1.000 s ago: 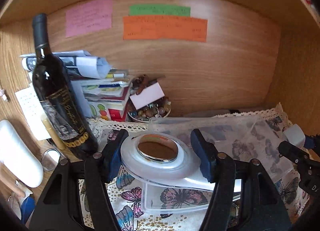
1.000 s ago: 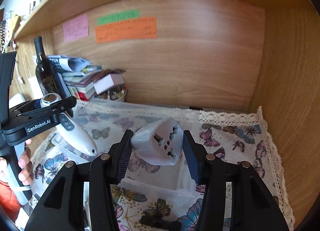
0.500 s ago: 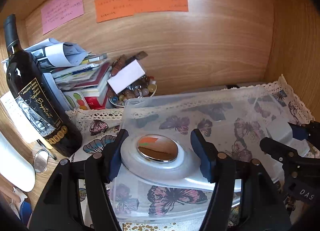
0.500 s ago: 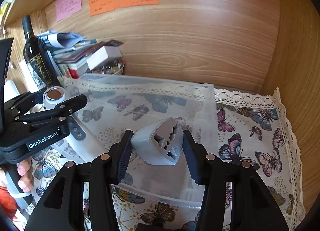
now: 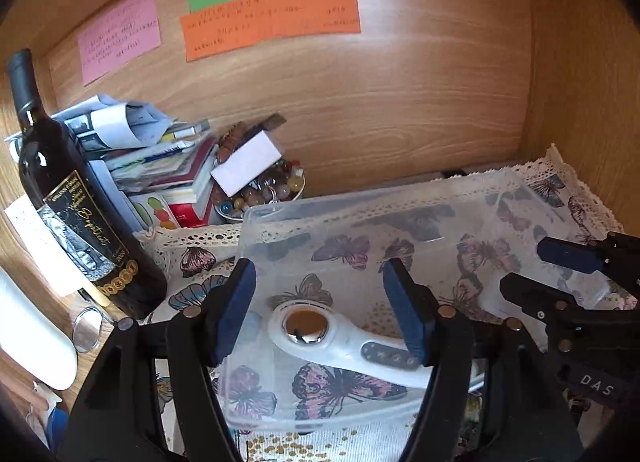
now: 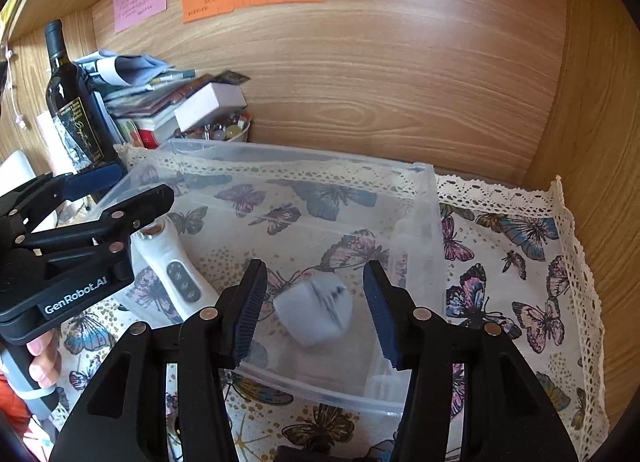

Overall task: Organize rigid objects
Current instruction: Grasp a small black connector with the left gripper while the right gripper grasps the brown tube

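Wooden shelf, butterfly cloth (image 6: 520,246) | left gripper (image 5: 320,306) just opened, smooth white wand (image 5: 344,342) lies in clear plastic box (image 6: 424,197) | right gripper (image 6: 316,310) just opened, blurry grey plug block (image 6: 316,314) loose in same box

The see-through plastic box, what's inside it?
Inside the clear plastic box are a white handheld device with buttons and a grey plug adapter, blurred. The left gripper covers the device's head in the right wrist view.

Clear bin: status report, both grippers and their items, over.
Left gripper open, white handheld device dropped in clear bin. Right gripper open, grey adapter released inside. Nothing blocking.
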Tool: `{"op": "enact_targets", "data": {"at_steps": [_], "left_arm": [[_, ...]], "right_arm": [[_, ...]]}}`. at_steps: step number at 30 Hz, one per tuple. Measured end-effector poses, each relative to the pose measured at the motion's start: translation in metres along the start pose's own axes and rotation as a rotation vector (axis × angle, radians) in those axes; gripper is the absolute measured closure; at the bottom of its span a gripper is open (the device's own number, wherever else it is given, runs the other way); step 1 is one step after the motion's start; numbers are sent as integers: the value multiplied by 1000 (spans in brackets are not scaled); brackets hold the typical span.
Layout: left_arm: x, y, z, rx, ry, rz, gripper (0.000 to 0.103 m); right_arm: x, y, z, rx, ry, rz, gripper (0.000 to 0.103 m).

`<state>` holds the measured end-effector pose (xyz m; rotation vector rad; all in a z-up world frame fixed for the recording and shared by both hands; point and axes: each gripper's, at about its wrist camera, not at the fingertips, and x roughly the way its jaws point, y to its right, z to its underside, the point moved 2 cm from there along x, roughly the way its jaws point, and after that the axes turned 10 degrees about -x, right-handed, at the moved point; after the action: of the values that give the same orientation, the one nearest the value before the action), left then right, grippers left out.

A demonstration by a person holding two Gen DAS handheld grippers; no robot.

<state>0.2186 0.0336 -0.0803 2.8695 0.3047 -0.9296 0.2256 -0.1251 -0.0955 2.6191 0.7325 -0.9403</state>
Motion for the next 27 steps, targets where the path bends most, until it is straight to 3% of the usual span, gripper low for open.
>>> {"op": "enact_targets", "data": {"at_steps": [10,14,27], "left_arm": [[-52,-21,-6,-43,65,38,8],[-71,-29,4,-33,73,41,3],[-76,-36,85,9,-150,79,2]], "right_arm": [[-51,-1,-1,-2,103,59,34],[-68,-1,7,9,120,77,30],[-85,-2,69,110,24,97,25]]}}
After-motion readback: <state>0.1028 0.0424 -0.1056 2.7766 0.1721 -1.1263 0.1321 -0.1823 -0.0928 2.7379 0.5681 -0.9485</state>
